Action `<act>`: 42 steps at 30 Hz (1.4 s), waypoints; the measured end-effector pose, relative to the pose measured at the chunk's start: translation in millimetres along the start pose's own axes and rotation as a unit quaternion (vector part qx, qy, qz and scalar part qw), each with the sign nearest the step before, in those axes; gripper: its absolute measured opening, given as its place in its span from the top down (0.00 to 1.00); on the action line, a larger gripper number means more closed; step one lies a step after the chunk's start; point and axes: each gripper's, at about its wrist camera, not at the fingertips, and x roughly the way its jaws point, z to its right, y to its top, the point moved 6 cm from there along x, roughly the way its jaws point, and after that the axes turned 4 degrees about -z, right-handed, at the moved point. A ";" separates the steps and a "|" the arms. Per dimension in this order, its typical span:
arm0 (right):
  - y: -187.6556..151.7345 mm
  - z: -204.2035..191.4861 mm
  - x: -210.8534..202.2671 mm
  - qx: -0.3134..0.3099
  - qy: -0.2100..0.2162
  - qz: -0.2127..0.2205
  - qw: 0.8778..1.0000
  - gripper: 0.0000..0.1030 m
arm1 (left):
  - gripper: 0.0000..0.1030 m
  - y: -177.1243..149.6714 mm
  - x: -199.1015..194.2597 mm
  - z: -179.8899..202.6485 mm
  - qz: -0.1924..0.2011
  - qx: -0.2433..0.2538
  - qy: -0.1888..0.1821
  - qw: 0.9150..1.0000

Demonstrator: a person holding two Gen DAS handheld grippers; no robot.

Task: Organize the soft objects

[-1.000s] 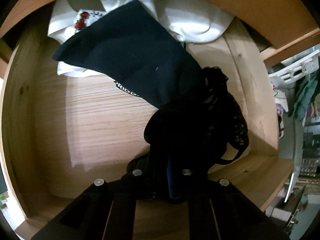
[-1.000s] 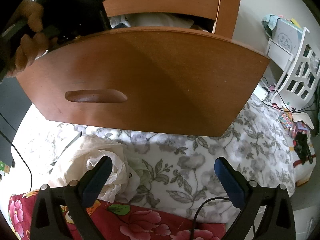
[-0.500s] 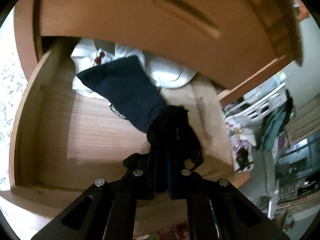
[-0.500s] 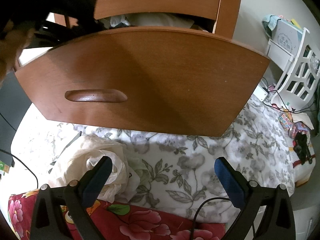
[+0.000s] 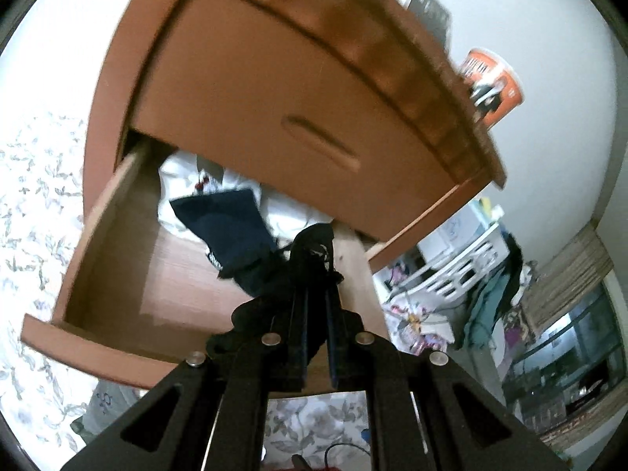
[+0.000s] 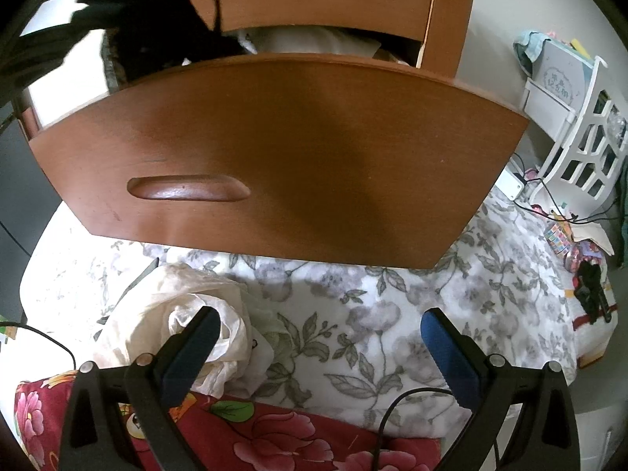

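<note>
Our left claw [image 5: 316, 306] grips black lace [image 5: 314, 251] above the drawer [image 5: 117, 274]; our right claw [image 6: 314, 349] stands wide at 6 o'clock.

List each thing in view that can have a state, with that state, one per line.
Lower drawer: pulled open.
Upper drawer: closed.
Left gripper: shut on black lace garment.
Right gripper: open, empty.
Navy garment: lying in the lower drawer.
Cream cloth: crumpled on the bed.
</note>
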 end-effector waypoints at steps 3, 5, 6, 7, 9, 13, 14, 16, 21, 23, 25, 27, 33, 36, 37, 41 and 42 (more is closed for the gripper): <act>0.3 -0.4 0.1 -0.001 -0.001 0.000 1.000 0.00 | 0.93 7.0 -22.3 5.3 0.032 0.009 -0.005 0.999; 0.5 -0.6 -0.5 -0.002 -0.003 0.000 1.000 0.00 | 0.93 9.9 -35.4 9.6 0.046 0.015 -0.007 0.999; 0.6 -0.4 -0.7 -0.002 -0.004 0.001 1.000 0.00 | 0.93 11.6 -41.4 12.1 0.052 0.019 -0.007 0.998; 0.8 -0.4 -1.2 -0.002 -0.004 0.001 1.000 0.00 | 0.93 13.3 -47.6 14.7 0.058 0.023 -0.008 0.998; 1.3 -0.4 -1.9 -0.002 -0.006 0.002 1.000 0.00 | 0.93 15.1 -57.0 18.8 0.068 0.027 -0.010 0.997; 2.3 -0.6 -4.2 -0.003 -0.011 0.007 1.000 0.00 | 0.93 17.6 -78.4 28.4 0.092 0.037 -0.017 0.995; 2.7 -0.7 -4.7 -0.003 -0.011 0.008 1.000 0.00 | 0.93 17.8 -83.8 31.3 0.097 0.041 -0.019 0.994; 3.5 -0.3 -6.0 -0.002 -0.013 0.010 1.000 0.00 | 0.93 18.1 -92.5 35.9 0.104 0.048 -0.018 0.993; 4.8 0.5 -7.1 0.001 -0.016 0.014 1.000 0.00 | 0.94 16.7 -100.8 39.2 0.108 0.053 -0.017 0.993; 5.3 0.6 -8.3 0.001 -0.018 0.017 1.000 0.00 | 0.94 16.9 -95.8 39.2 0.094 0.057 -0.007 0.994; 5.8 0.7 -9.1 0.001 -0.020 0.019 1.000 0.00 | 0.94 21.0 -81.7 35.6 0.067 0.059 0.028 0.996; 6.3 0.4 -10.0 0.000 -0.021 0.019 1.000 0.00 | 0.94 25.4 -60.8 29.4 0.025 0.063 0.061 0.996; 6.4 -1.3 -10.8 -0.005 -0.026 0.020 0.999 0.00 | 0.59 23.7 10.3 6.8 -0.101 0.057 0.117 0.986; 6.2 -1.1 -10.6 -0.005 -0.026 0.020 0.999 0.00 | 0.52 12.8 43.7 0.2 -0.156 0.060 0.132 0.977; 6.2 -0.6 -10.4 -0.005 -0.026 0.020 0.999 0.00 | 0.52 9.6 51.2 -0.7 -0.170 0.058 0.134 0.974; 6.4 -0.1 -9.9 -0.004 -0.024 0.018 1.000 0.00 | 0.43 2.7 81.0 -5.0 -0.207 0.062 0.170 0.962; 6.5 -0.3 -10.1 -0.004 -0.024 0.019 1.000 0.00 | 0.38 1.2 87.4 -5.0 -0.213 0.066 0.174 0.959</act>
